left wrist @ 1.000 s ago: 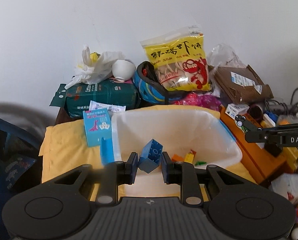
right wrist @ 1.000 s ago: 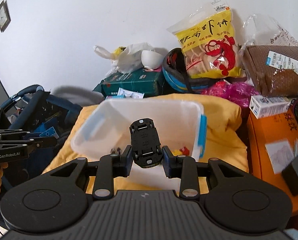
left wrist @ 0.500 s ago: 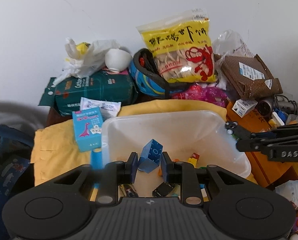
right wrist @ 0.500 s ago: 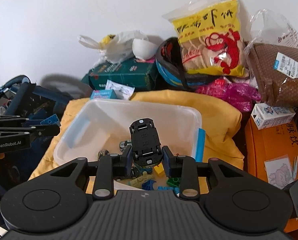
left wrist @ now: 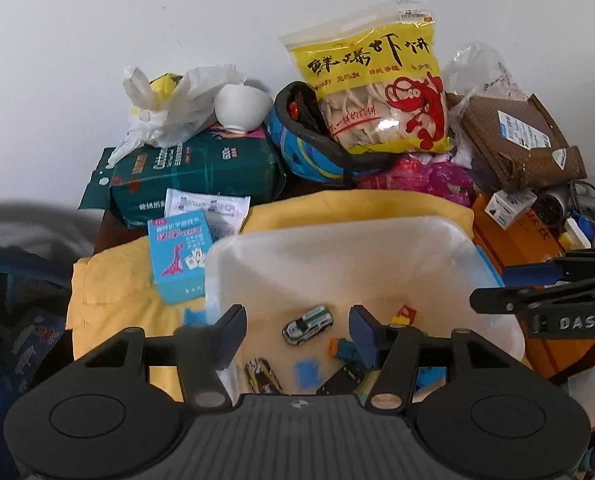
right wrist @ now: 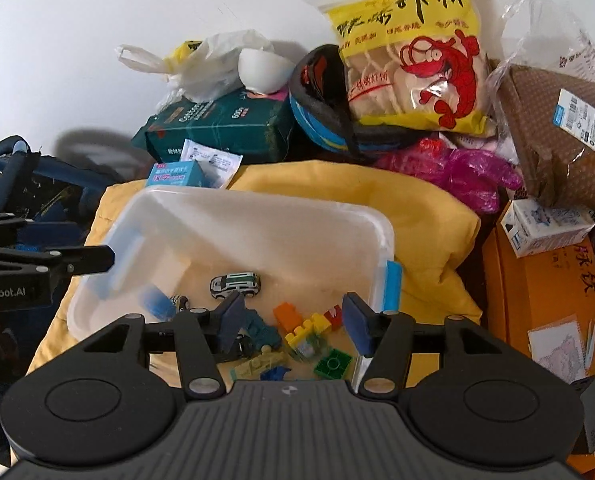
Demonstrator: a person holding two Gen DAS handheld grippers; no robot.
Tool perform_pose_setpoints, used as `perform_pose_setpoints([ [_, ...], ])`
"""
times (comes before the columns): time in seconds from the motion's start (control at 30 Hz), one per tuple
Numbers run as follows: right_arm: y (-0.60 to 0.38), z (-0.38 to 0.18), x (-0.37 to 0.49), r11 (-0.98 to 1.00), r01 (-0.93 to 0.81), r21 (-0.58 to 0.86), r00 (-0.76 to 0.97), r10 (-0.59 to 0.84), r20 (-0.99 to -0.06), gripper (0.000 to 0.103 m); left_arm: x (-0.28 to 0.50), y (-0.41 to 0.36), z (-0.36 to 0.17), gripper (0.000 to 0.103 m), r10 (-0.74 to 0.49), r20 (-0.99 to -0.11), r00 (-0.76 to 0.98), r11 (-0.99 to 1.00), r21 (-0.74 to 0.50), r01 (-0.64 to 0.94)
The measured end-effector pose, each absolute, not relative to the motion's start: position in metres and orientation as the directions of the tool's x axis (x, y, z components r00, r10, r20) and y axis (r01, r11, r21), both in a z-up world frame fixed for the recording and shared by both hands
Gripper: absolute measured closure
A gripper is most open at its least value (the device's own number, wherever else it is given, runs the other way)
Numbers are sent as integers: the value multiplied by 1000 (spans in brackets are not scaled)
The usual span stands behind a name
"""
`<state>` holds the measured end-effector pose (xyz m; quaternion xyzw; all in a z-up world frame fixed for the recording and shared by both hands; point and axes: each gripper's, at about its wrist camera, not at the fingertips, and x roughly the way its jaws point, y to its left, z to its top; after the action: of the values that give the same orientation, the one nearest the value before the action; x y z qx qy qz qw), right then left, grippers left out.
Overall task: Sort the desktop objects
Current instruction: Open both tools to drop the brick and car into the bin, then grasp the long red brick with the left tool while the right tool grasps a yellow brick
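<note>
Between the spread fingers of the left gripper [left wrist: 296,330], a white-and-green toy car [left wrist: 308,324] is seen lying on the floor of the translucent plastic bin [left wrist: 337,240]; nothing is held by this gripper, and its jaws are set wide apart. The right gripper [right wrist: 289,320] is likewise parted and empty above the same bin [right wrist: 257,216], with the same car [right wrist: 235,285] lying just beyond its left finger. The car is small, with a white body, green stripes on the roof and dark windows, and it rests on its wheels.

Just ahead of the right gripper, a heap of building bricks is shown: an orange brick [right wrist: 287,314], a yellow brick [right wrist: 307,328] and a green brick [right wrist: 332,366], which are largely hidden behind the fingers in the left wrist view. A blue brick [left wrist: 307,372] and a black-and-yellow toy car [left wrist: 261,374] are seen close under the left gripper; the blue brick is blurred, so its shape cannot be told.

Beyond and to the left of the left gripper, a light blue box with a pink dinosaur [left wrist: 179,254] is shown whole on the yellow cloth [left wrist: 109,276], beside the bin; only its top edge is seen from the right wrist. Far ahead of both grippers, a yellow shrimp-cracker bag [left wrist: 373,92] is propped against the wall.
</note>
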<state>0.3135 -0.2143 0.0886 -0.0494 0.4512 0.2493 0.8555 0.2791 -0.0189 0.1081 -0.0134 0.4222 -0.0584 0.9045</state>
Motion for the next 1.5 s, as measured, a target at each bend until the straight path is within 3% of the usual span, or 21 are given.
perform_pose_setpoints([
  [0.27,-244,60,223,805,-571,160,504,497,-706,45,159,-35,61,42,-204,-674,709,970,-43,239],
  [0.37,-250,15,182,790,-603,109,476,467,-745,47,112,-51,25,43,-228,-704,673,961,-49,274],
  [0.47,-250,-32,154,773,-631,67,425,417,-803,64,83,-65,-7,44,-245,-746,620,955,-74,288],
  [0.6,-244,-58,137,757,-652,45,415,405,-815,66,73,-79,-33,44,-244,-782,573,957,-99,272],
  [0.7,-235,-61,138,747,-665,18,432,404,-806,66,77,-84,-40,45,-247,-786,567,957,-107,269],
  [0.8,-227,-61,141,744,-668,-9,453,397,-798,66,83,-89,-48,63,-258,-794,551,953,-117,279],
  [0.97,-216,-70,151,727,-687,-15,439,399,-805,66,98,-93,-62,65,-252,-814,524,958,-133,255],
  [1.0,-214,-72,152,720,-694,-2,422,404,-811,68,100,-93,-63,69,-252,-810,530,959,-135,250],
  [1.03,-214,-73,154,717,-697,13,406,410,-817,81,100,-92,-63,75,-254,-807,533,959,-138,247],
  [1.07,-214,-73,154,718,-696,24,400,415,-818,86,101,-90,-63,75,-259,-805,533,958,-145,247],
  [1.5,-273,-29,145,805,-542,243,441,518,-733,85,79,-40,-9,75,-232,-732,641,972,-149,182],
])
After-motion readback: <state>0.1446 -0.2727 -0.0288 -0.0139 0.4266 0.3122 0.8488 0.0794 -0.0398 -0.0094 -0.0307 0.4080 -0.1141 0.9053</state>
